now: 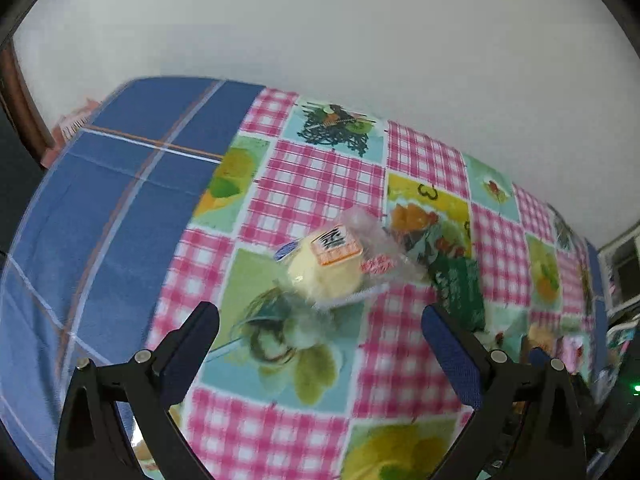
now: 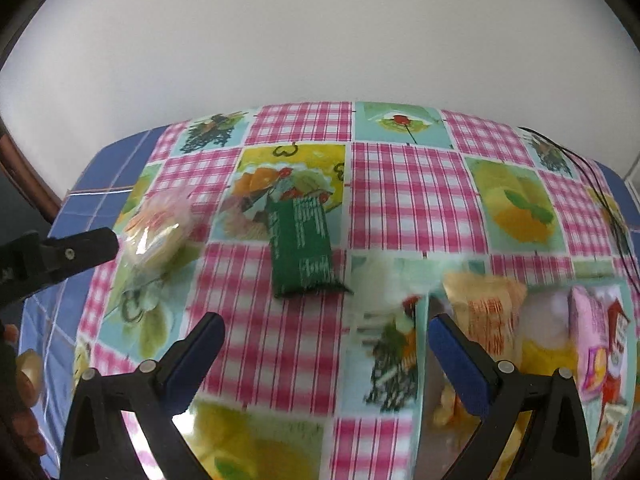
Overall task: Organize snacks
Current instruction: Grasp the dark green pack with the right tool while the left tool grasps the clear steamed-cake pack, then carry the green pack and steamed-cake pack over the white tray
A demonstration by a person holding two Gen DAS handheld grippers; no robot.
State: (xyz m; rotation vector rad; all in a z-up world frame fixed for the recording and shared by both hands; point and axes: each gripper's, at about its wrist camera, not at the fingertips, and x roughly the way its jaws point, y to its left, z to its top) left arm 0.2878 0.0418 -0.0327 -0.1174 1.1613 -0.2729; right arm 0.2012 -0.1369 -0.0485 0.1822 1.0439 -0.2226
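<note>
A table draped in a patchwork tablecloth (image 2: 416,200) of pink gingham and fruit-and-flower squares fills both wrist views, with a blue checked cloth (image 1: 120,208) covering the table to the left of it and a plain white wall (image 2: 320,32) behind.

The left gripper (image 1: 320,340) hangs over the tablecloth with its blue-padded fingers (image 1: 192,344) spread wide and nothing between them. The right gripper (image 2: 326,350) is likewise wide open and empty, over the pink gingham nearer the camera than the green packet.

The green packet (image 2: 304,252), dark green with white print, lies flat near the middle of the tablecloth; in the left wrist view it appears as (image 1: 460,292). To the left of the green packet, a little apart from it, lies a yellow cake in a clear wrapper (image 1: 326,266) with an orange label on top, also seen in the right wrist view (image 2: 158,232), where one black finger of the left gripper reaches in just beside it.

To the right of the green packet, at the near right part of the tablecloth, a cluster of snacks sits together: an orange-and-white snack bag (image 2: 486,312), a pink snack bag (image 2: 600,344) and something yellow between them, too blurred to identify. A thin black cable (image 2: 592,184) trails across the far right corner.
</note>
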